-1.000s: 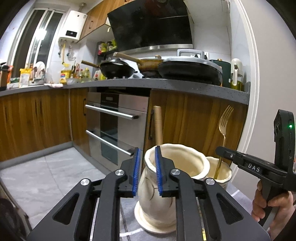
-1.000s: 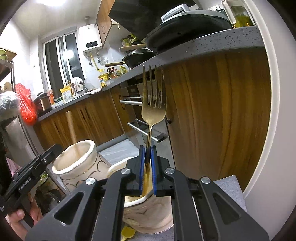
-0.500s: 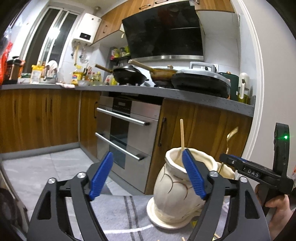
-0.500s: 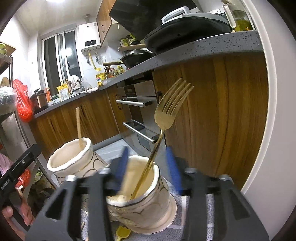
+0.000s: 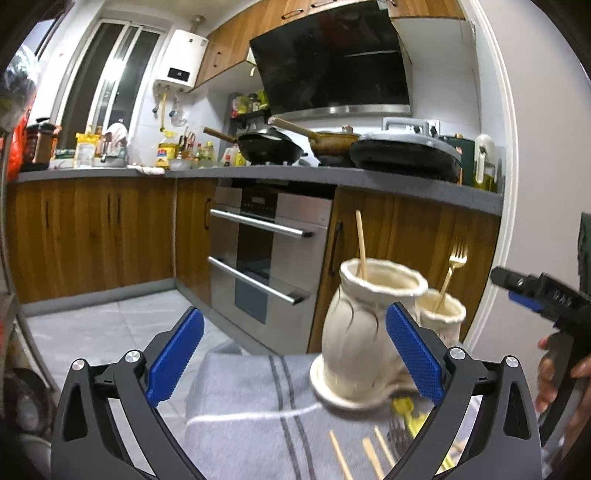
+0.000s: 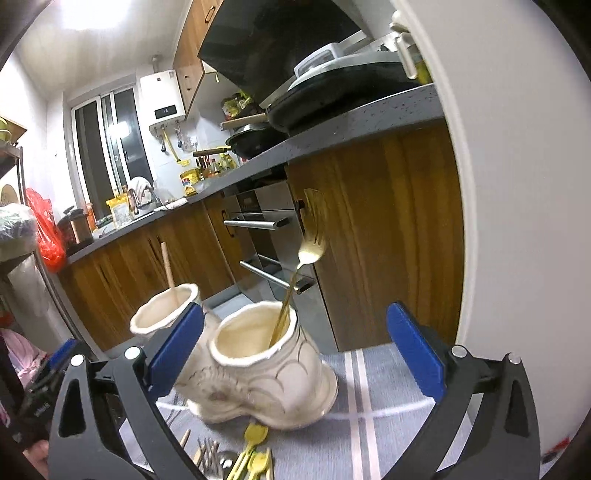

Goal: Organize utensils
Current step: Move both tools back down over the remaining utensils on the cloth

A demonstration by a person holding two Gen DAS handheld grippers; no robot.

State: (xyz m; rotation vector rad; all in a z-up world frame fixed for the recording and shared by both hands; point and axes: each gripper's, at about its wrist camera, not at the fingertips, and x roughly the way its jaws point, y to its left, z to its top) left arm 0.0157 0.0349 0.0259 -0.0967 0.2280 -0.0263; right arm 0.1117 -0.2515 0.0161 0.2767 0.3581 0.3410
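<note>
Fork (image 6: 309, 246) stands in vase (image 6: 258, 365), between opening right gripper (image 6: 295, 345) jaws.

The kitchen was evenly lit from overhead. In my right wrist view the ceiling light (image 6: 92, 14) was blown out to a white patch, top left. The window (image 5: 110, 74) in my left wrist view was dark, with only pale streaks of reflection. Both fisheyes bent the counter (image 5: 369, 181) and wall into curves and went black at the corners. The fork (image 6: 312, 236) was smeared by motion, its tines doubled. The near vase (image 5: 365, 325) looked soft at its base. The hood (image 5: 332, 59) showed dull glare.
</note>
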